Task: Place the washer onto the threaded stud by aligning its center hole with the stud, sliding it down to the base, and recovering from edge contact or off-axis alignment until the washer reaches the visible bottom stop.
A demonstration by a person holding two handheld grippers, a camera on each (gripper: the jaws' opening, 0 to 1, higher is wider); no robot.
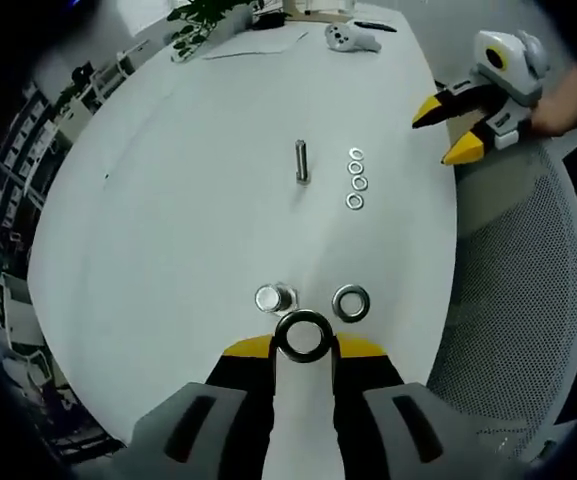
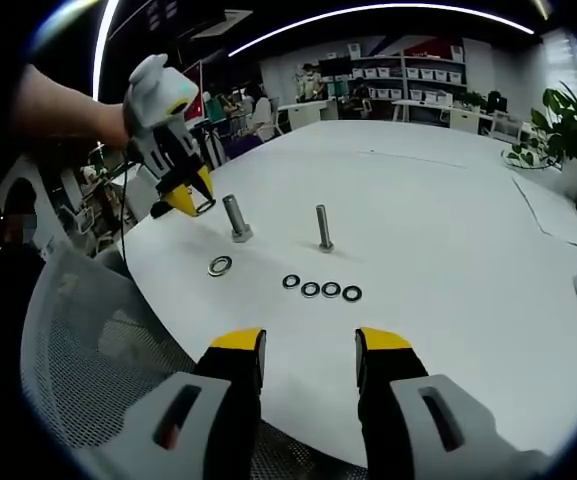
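Now left gripper [image 1: 304,345] grips washer [image 1: 303,336] flat, hole upward.

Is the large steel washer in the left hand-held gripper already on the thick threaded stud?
No: the large steel washer sits between the left hand-held gripper jaws, short of the thick threaded stud.

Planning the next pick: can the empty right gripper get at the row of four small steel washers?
Probably yes: the right gripper is open, and bare white table lies between it and the row of four small steel washers.
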